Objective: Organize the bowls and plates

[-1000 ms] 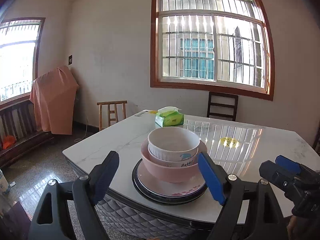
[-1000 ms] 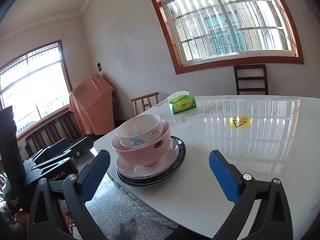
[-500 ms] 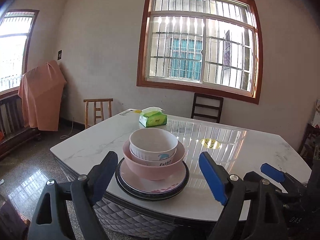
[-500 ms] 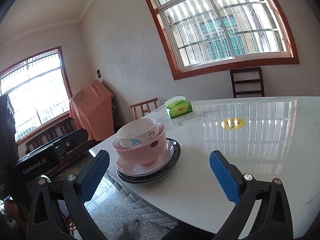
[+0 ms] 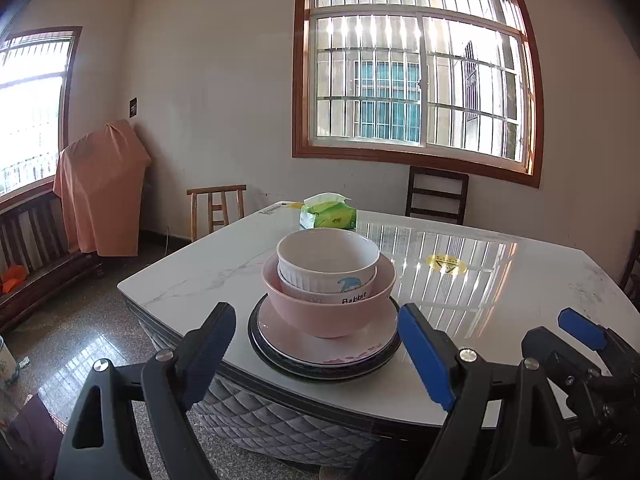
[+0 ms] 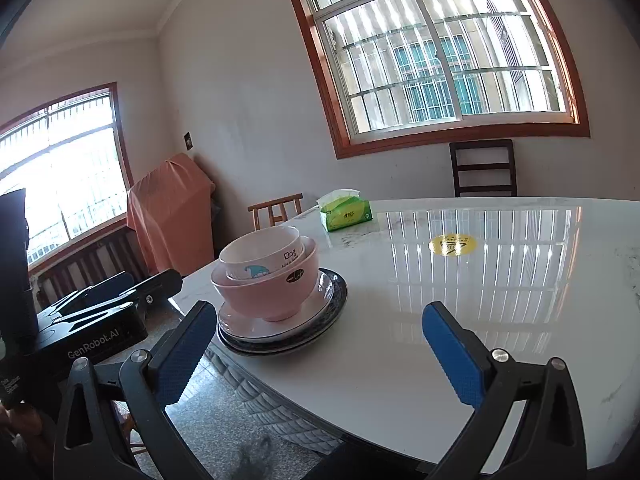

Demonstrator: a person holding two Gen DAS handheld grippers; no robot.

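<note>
You are holding both claws wide apart and empty, back from the near edge of the tabletop (image 5: 520,300). The left claw (image 5: 316,344) is pointing straight at the stack; the right claw (image 6: 320,344) is sitting to its right, over bare marble.

The dishes are sitting in one stack near the tabletop's near-left corner. A white bowl (image 5: 328,260) is nesting, slightly tilted, in a pink bowl (image 5: 328,312). That is resting on a pink plate (image 5: 320,348), which is lying on a dark-rimmed plate (image 5: 256,344).

This tidy pile fits a finished job, or dishes waiting to be set out; one moment cannot tell which.

Risks, as judgement:
- The stack is sitting close to the edge, so a sideways nudge from a claw could be sending it to the floor.
- The white bowl is leaning, so lifting the pink bowl could be tipping it out.
- The glazed rims are probably slick, so a shallow pinch could be slipping.
- The plates are lying flat, leaving little lip to catch.

Count: two bowls, at least two plates, since the right view hints at a further rim. One tissue pack (image 5: 328,216) is lying at the far side, one yellow sticker (image 5: 446,264) right of the stack.
</note>
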